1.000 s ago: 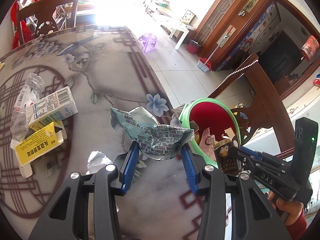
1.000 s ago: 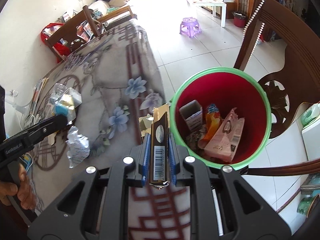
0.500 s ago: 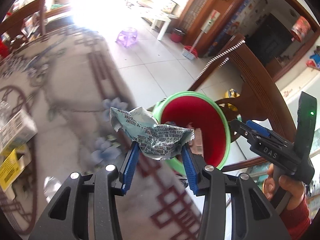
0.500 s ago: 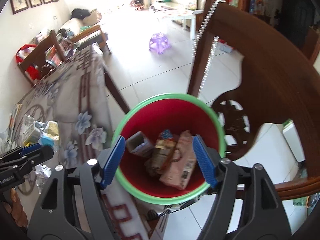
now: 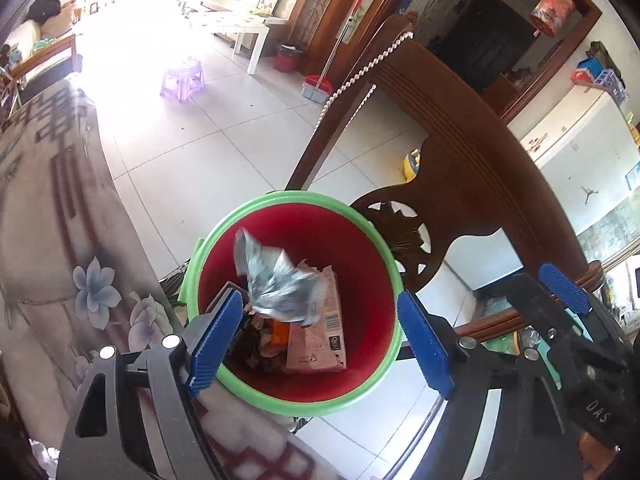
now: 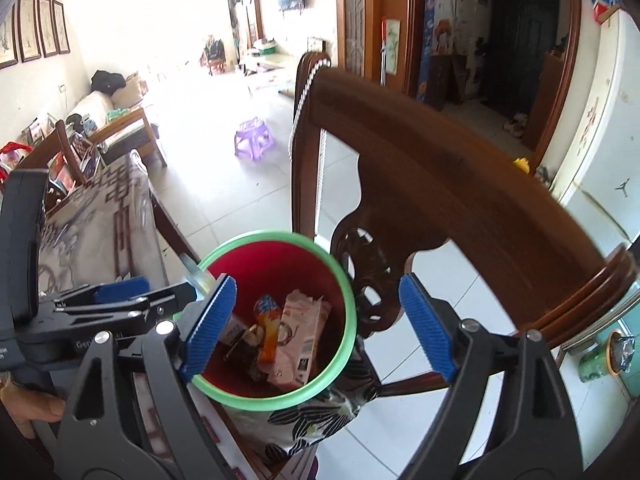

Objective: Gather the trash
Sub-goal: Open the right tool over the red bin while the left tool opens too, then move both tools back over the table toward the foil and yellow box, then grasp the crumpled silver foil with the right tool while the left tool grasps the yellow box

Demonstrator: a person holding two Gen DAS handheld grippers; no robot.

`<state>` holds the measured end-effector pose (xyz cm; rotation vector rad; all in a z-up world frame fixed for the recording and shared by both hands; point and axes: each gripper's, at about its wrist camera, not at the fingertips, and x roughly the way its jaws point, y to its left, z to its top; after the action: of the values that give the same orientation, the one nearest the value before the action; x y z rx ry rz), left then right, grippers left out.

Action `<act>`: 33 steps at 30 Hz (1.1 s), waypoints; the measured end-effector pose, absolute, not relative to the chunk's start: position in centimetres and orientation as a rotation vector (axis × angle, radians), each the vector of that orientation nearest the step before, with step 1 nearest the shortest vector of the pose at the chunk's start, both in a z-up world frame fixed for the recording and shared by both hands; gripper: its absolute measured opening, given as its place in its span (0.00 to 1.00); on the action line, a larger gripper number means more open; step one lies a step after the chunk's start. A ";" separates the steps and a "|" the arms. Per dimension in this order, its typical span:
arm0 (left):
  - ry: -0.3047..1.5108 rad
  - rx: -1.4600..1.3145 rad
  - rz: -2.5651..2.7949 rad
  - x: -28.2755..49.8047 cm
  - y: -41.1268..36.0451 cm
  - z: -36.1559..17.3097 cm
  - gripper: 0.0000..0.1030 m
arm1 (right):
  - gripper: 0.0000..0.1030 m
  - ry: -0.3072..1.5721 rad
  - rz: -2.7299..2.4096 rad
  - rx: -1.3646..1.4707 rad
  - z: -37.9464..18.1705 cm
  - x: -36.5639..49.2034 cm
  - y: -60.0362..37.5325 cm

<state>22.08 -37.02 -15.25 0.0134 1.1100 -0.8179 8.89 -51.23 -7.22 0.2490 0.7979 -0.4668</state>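
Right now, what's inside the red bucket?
Inside the red bucket: a crinkly silver wrapper on top, a pink carton, an orange packet and dark scraps. The trash covers the bottom.

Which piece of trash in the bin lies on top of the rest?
The crumpled silver wrapper, blurred, above the pink carton and orange packet.

The bin (image 5: 376, 264) is red inside with a green rim. A crumpled silver-grey wrapper (image 5: 276, 284) with dark print blurs above a pale pink carton (image 5: 316, 340) and an orange packet (image 6: 267, 336). Both claws carry ribbed blue pads (image 5: 426, 344) on black frames. The counter (image 5: 48, 240) cloth shows pale blue flowers and maroon fretwork. The chair (image 6: 460, 200) is dark brown wood.
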 end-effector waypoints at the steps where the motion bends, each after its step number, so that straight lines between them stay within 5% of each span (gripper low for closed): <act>1: 1.106 -0.005 -0.820 21.9 -36.5 -15.0 0.74 | 0.80 0.785 -0.473 0.238 -6.8 8.8 -51.0; 33: 1.019 -0.226 -0.365 18.4 0.5 -14.0 0.74 | 0.80 1.020 -0.037 0.165 -10.4 13.6 -20.7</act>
<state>18.41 0.48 -13.96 -0.2262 1.0194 -0.3654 13.59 -20.70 -10.36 0.1649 1.0205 -0.0365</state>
